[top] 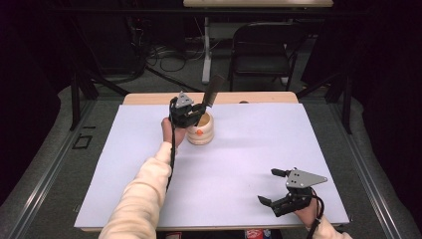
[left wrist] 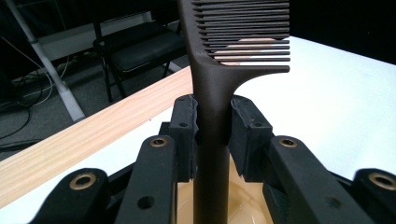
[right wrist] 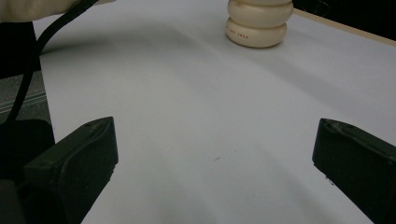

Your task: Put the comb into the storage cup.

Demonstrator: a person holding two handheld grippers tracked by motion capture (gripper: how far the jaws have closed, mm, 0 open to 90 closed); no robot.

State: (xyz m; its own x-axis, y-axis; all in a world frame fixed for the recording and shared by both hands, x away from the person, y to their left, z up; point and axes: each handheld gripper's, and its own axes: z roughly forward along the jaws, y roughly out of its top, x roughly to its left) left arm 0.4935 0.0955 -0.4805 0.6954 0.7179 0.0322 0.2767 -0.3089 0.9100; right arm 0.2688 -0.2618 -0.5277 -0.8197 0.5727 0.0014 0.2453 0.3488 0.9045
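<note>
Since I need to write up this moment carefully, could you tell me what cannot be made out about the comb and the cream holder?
- Comb, left gripper view: its teeth run off the top edge; the left gripper, shut on the handle, hides where its tip ends inside the holder.
- Cream ribbed holder, high view: the gripper covers its inside.
- Holder, right gripper view: top cut off; base lettering too small to read.

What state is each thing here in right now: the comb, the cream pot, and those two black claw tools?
Comb: upright, clamped by its handle, teeth end up, lower end inside the pot.
Cream pot: upright on the white table, open at the top.
Left gripper: shut on the comb's handle, above the pot.
Right gripper: open, holding nothing, low over the table's near right corner.
</note>
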